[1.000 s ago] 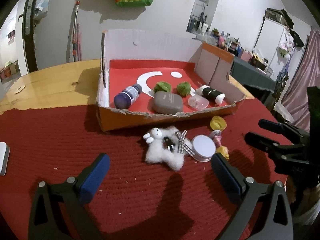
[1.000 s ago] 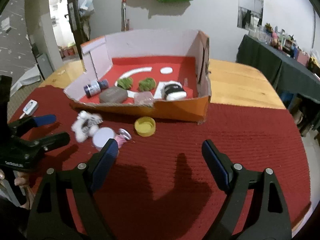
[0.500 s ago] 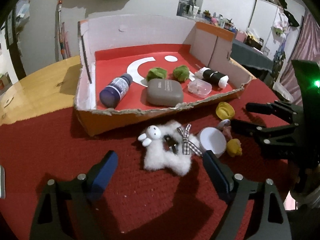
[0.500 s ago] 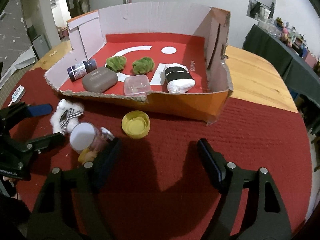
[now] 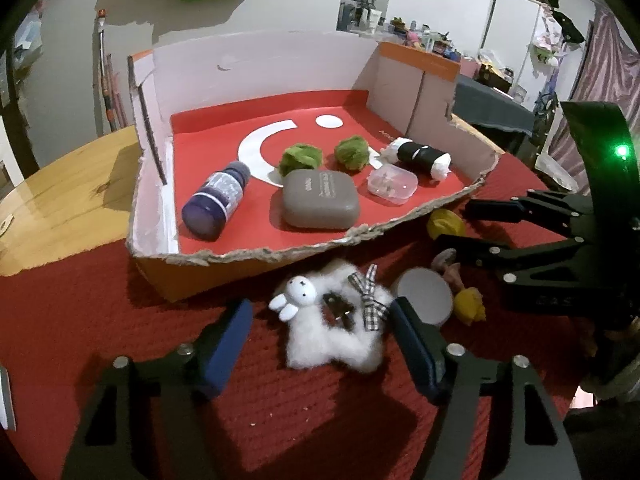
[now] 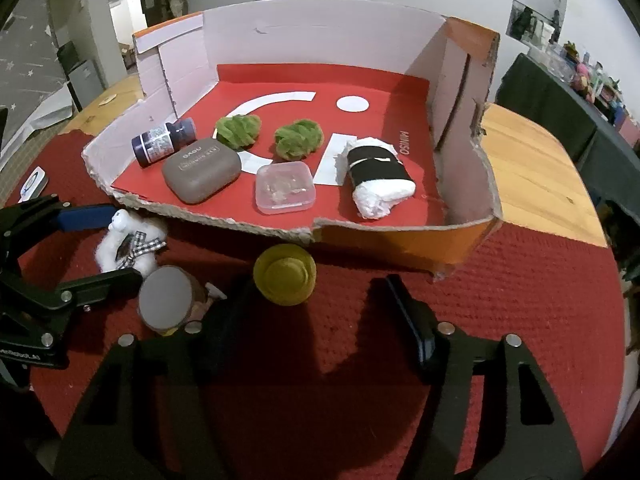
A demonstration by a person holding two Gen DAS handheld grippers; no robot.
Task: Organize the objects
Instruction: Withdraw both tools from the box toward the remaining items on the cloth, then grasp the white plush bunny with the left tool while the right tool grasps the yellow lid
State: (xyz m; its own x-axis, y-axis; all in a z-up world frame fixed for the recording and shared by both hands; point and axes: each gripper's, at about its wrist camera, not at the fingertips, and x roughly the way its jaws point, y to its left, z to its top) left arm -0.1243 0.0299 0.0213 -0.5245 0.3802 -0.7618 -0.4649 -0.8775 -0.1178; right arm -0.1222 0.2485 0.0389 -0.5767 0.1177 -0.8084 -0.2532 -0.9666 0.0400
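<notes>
My left wrist camera looks steeply down past its own fingers (image 5: 230,344) at the white plush (image 5: 334,320), close in, with the cardboard box (image 5: 256,258) ahead. My right wrist camera, similarly tilted, sits near the yellow cap (image 6: 285,276). Both views share the box, the plush and the red cloth (image 6: 520,300).

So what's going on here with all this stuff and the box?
A person is tidying small things into a cardboard box using two hand-held tongs. The left tongs straddle a fluffy white bunny toy on the red mat; the right tongs reach toward a yellow lid. Both have just been closing, but neither grips anything yet. A bottle, grey case and two green puffs are already in the box.
</notes>
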